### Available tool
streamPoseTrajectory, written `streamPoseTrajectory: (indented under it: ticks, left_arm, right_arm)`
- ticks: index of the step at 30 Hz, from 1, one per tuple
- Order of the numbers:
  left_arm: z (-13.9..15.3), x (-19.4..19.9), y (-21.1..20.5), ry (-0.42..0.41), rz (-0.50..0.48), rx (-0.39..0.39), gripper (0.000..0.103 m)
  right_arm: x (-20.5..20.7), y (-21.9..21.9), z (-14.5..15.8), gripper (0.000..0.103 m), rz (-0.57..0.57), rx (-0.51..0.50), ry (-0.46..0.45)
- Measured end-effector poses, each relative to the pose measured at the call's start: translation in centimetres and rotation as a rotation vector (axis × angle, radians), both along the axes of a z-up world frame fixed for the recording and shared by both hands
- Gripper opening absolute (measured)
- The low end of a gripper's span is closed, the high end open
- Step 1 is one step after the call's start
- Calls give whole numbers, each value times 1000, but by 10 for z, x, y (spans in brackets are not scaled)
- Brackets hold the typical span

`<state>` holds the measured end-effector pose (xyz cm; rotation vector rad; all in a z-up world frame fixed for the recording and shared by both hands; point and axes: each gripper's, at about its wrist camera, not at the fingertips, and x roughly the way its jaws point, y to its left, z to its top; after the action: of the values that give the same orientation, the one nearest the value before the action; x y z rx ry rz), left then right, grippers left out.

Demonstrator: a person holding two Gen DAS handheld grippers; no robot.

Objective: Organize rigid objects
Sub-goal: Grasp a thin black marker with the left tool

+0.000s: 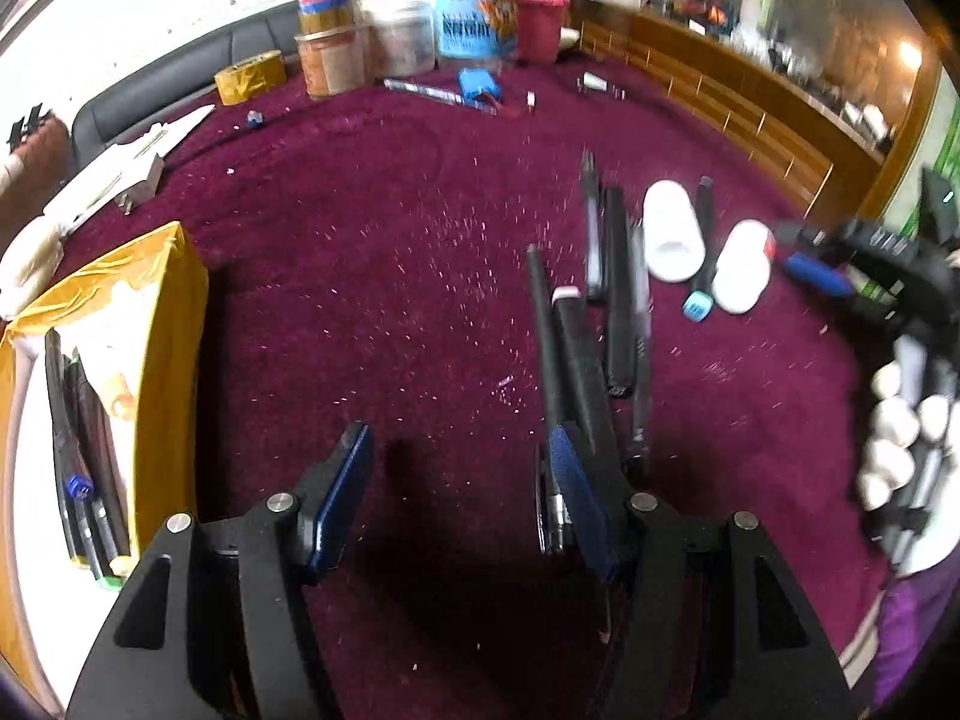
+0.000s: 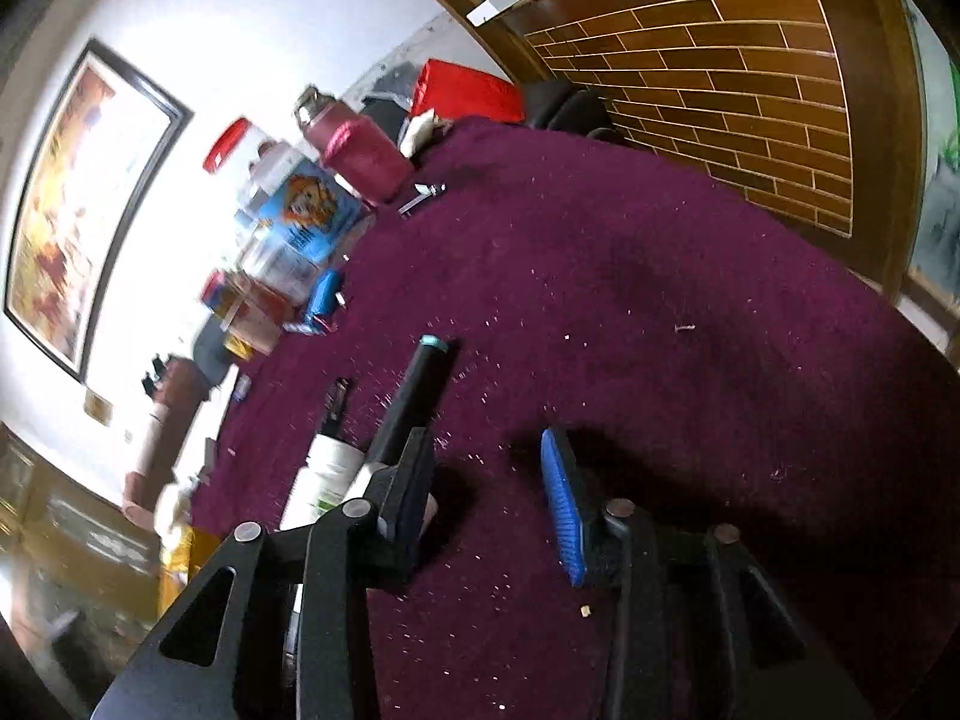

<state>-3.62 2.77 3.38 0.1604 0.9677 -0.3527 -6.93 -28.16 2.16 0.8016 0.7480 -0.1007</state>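
In the left wrist view my left gripper [image 1: 456,480] stands open over the maroon cloth [image 1: 372,276], with nothing between its blue pads. Several dark pens [image 1: 600,324] lie side by side just beyond its right finger. Two white bottles [image 1: 672,231] and a black marker with a light-blue cap [image 1: 699,252] lie farther right. In the right wrist view my right gripper [image 2: 486,498] is open and holds nothing. A black marker with a teal cap [image 2: 414,396] and a white bottle [image 2: 327,474] lie by its left finger.
A yellow box [image 1: 168,324] at the left holds several pens. A white dish [image 1: 924,552] with white caps and markers sits at the right edge. Jars, a pink flask [image 1: 540,12] and a tape roll [image 1: 249,78] line the far edge. Wooden panelling [image 2: 750,90] stands behind.
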Motion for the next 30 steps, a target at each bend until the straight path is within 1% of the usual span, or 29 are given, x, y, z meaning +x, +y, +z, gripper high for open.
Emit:
streamPoseTrajectory:
  ticks: [1, 2, 5, 7, 9, 10, 11, 12, 13, 14, 16, 18, 20, 21, 23, 24, 26, 27, 28, 30]
  left_arm:
    - [-4, 2, -3, 5, -3, 23, 61]
    - [-6, 3, -6, 2, -13, 24, 60]
    - [-8, 4, -19, -9, -32, 47, 59]
    - [-15, 6, -30, 2, -47, 74, 58]
    - [-16, 7, -35, -22, -44, 58, 54]
    - [-15, 9, -35, -22, -41, 52, 46]
    - [-16, 12, -35, -13, -35, 37, 28]
    - [-16, 14, -33, -8, -34, 18, 19]
    - [-16, 15, -33, -15, -40, 20, 9]
    - [-15, 14, -32, -22, -55, 16, 8]
    - [-13, 11, -25, -12, -56, 8, 7]
    - [-13, 6, -15, 2, -30, -15, 7]
    - [-12, -1, -7, 1, -10, -11, 8]
    - [-12, -5, -6, 0, -5, -3, 9]
    - [-13, -5, -8, -4, 0, 8, 17]
    - [-13, -3, -11, -10, -1, 16, 18]
    - [-14, 5, -19, -30, 0, 35, 17]
    - [-15, 7, -21, -39, 0, 32, 13]
    - [-15, 9, -23, -48, -5, 28, 5]
    - [-15, 12, -21, -45, -14, -1, 5]
  right_arm:
    - [-1, 0, 0, 37, 3, 9, -4]
    - [-1, 1, 0, 37, 7, 8, -6]
    - [1, 6, 1, 42, 24, -11, -8]
    - [1, 10, 3, 45, 40, -27, -10]
    - [2, 12, 3, 47, 46, -37, -9]
    - [2, 12, 3, 47, 46, -40, -9]
    - [2, 12, 3, 47, 47, -39, -10]
    - [3, 12, 3, 48, 48, -36, -11]
    - [3, 11, 3, 48, 47, -33, -12]
    - [2, 11, 3, 48, 47, -30, -14]
    - [3, 11, 2, 48, 47, -28, -14]
    - [3, 11, 2, 49, 46, -29, -14]
    - [3, 11, 2, 50, 49, -33, -14]
    - [4, 12, 3, 51, 51, -37, -14]
    - [4, 13, 3, 52, 55, -48, -12]
    - [5, 13, 4, 52, 56, -51, -11]
    - [5, 13, 4, 52, 57, -56, -10]
    - [6, 13, 4, 52, 58, -59, -9]
    - [6, 14, 4, 52, 59, -63, -8]
    - [7, 15, 5, 52, 61, -76, -5]
